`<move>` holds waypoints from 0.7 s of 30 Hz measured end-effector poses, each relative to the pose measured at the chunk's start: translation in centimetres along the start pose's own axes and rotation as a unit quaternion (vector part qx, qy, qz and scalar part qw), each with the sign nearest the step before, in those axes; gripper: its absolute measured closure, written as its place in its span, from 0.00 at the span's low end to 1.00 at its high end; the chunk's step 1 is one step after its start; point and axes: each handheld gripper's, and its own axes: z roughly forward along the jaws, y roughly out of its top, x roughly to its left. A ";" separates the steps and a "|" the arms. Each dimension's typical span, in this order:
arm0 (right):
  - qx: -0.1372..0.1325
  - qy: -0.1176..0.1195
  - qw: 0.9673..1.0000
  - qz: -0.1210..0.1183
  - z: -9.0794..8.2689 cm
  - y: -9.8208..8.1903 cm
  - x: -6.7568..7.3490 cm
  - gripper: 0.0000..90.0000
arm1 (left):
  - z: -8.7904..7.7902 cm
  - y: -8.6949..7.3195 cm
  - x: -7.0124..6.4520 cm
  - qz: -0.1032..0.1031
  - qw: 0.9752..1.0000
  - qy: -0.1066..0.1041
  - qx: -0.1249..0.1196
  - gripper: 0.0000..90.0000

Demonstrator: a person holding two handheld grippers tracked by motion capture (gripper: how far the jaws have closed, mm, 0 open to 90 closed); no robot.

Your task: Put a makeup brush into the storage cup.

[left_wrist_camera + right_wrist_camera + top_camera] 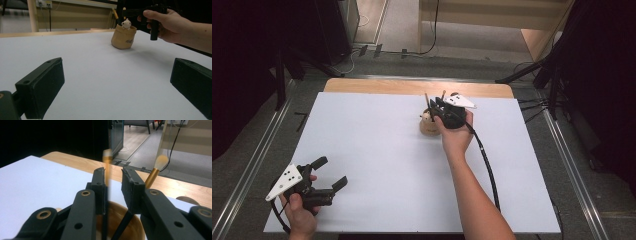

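A tan round pot [427,129] stands at the middle of the white table top [377,150]. It holds two gold-handled brushes and a small white figure [126,23]. My right gripper [437,103] hovers right over the pot [117,220], jaws pointing down and narrowly apart. One brush [107,167] rises between the jaws, close against the left one and blurred. The other brush [156,170] leans outside the right jaw. My left gripper [332,172] rests low at the table's near left corner, open wide with nothing in it [117,82].
A wooden strip [412,87] runs along the table's far edge. Metal rails [267,145] flank the table on the floor. Dark stands and cables [537,105] sit past the far right corner. The right gripper's cable [487,165] trails across the table top.
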 end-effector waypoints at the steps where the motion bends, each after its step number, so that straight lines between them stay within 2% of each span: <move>1: -0.001 0.000 1.000 0.000 -0.1 -0.1 0.0 0.79 | 0.0 0.0 0.0 -0.001 1.000 0.000 -0.001 0.00; 4: 0.001 -0.001 1.000 0.009 -0.5 -0.1 0.0 0.69 | -0.1 0.0 0.0 0.000 1.000 0.000 -0.001 0.00; 9: -0.009 -0.003 1.000 0.005 -1.4 -0.3 -0.1 0.56 | 0.0 0.0 0.0 0.000 1.000 -0.001 -0.001 0.00; 13: 0.007 -0.005 1.000 0.019 -2.3 -0.4 -0.6 0.41 | 0.0 0.0 0.0 0.001 1.000 0.000 0.001 0.00; 17: -0.004 -0.005 1.000 0.023 -3.3 -0.6 -0.8 0.34 | 0.1 0.0 -0.1 0.003 1.000 -0.001 0.002 0.00; 19: -0.010 0.002 0.999 0.033 -3.9 -0.7 -1.1 0.31 | 0.2 0.0 -0.1 0.003 1.000 -0.001 0.003 0.00; 21: -0.011 -0.001 0.999 0.033 -4.3 -0.9 -1.2 0.30 | 0.2 0.0 -0.1 0.003 1.000 -0.002 0.004 0.00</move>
